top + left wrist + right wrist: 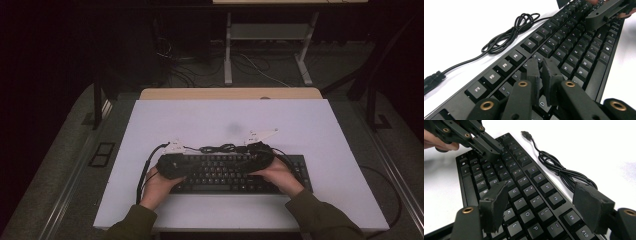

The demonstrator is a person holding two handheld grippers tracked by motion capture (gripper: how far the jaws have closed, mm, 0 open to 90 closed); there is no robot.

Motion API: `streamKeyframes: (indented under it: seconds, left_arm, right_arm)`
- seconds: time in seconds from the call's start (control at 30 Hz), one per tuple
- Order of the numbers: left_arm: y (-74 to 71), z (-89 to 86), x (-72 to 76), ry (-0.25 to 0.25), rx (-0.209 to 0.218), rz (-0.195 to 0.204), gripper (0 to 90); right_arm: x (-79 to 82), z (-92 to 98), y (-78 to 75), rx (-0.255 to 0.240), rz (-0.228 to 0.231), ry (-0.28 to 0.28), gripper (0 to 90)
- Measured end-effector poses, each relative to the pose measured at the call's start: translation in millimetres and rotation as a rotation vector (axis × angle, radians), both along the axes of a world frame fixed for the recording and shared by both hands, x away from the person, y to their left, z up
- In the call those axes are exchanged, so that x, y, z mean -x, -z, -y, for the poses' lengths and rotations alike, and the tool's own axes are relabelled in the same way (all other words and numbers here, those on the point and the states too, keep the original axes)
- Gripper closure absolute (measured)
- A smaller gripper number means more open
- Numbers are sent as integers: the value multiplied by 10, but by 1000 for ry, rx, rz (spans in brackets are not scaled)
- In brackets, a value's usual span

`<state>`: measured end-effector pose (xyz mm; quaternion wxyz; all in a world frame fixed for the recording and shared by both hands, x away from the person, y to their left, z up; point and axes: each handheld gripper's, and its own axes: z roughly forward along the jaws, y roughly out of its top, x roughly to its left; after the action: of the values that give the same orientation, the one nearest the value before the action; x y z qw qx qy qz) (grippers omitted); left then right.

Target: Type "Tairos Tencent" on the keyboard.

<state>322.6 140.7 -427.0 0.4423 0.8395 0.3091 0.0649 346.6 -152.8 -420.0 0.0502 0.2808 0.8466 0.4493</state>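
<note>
A black keyboard lies near the front edge of the white table. Its black cable is coiled just behind it. In the left gripper view the keys run away from me. My left gripper hovers close over the keyboard's left half, its jaws almost together with a thin slit and nothing between them. My right gripper stands open above the right half of the keys, holding nothing. Each gripper shows in the other's view: the left gripper tips down onto the keys, and the right gripper is at the far end.
The loose cable ends in a USB plug that rests on the table. A wooden strip edges the table's far side. Beyond it are a desk frame and floor cables.
</note>
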Motion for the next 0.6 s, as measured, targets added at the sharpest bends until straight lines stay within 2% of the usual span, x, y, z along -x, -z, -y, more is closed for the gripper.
streamKeyframes:
  seconds: [0.27,0.4,0.6]
  left_arm:
    - [-25,-55,32,-7,-22,31,682]
    - [-36,-106,53,-21,-8,35,591]
    - [-30,-165,77,-17,-14,49,460]
  right_arm:
    - [-2,8,4,-1,-5,0,279]
    - [3,4,8,-1,-5,-1,279]
    - [13,-9,19,10,-10,-4,296]
